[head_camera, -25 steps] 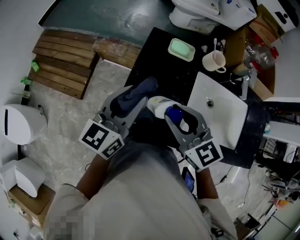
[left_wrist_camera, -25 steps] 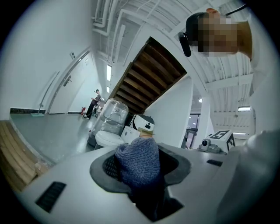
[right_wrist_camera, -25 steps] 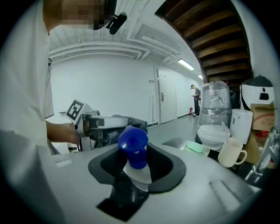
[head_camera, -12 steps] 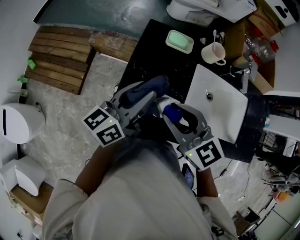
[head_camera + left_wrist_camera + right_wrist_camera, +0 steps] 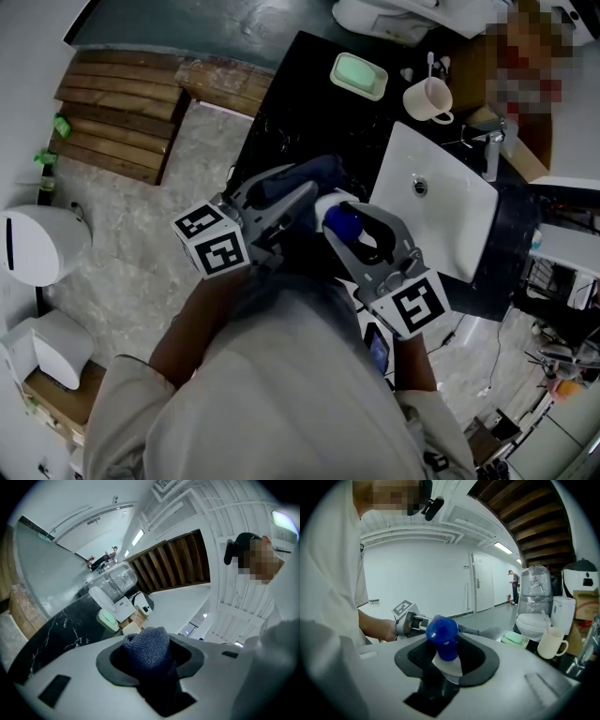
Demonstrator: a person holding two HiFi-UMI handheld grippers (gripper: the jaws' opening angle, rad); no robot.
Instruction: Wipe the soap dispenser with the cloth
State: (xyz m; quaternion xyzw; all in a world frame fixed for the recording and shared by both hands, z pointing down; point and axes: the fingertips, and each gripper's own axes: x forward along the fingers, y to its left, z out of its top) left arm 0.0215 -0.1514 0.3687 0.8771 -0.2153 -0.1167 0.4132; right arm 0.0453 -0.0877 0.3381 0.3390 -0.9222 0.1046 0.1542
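Observation:
My right gripper (image 5: 361,239) is shut on the soap dispenser (image 5: 336,214), a white bottle with a blue pump head (image 5: 442,634), held in the air in front of the person. The left gripper (image 5: 298,186) is shut on a dark blue cloth (image 5: 305,176), whose knitted bundle (image 5: 147,648) bulges out between its jaws. In the head view the cloth sits right beside the bottle's white body, on its left; whether it touches I cannot tell. In the right gripper view the left gripper (image 5: 410,622) shows behind the pump head.
A black marble counter (image 5: 300,94) carries a green soap dish (image 5: 360,75) and a cream mug (image 5: 427,99) beside a white sink (image 5: 441,211) with a tap (image 5: 487,155). A wooden pallet (image 5: 117,117) lies on the floor at the left; white bins (image 5: 33,248) stand near the left edge.
The left gripper has rolled and come down toward the right with the cloth, closing in on the bottle's left side. The right gripper and the dispenser have stayed put.

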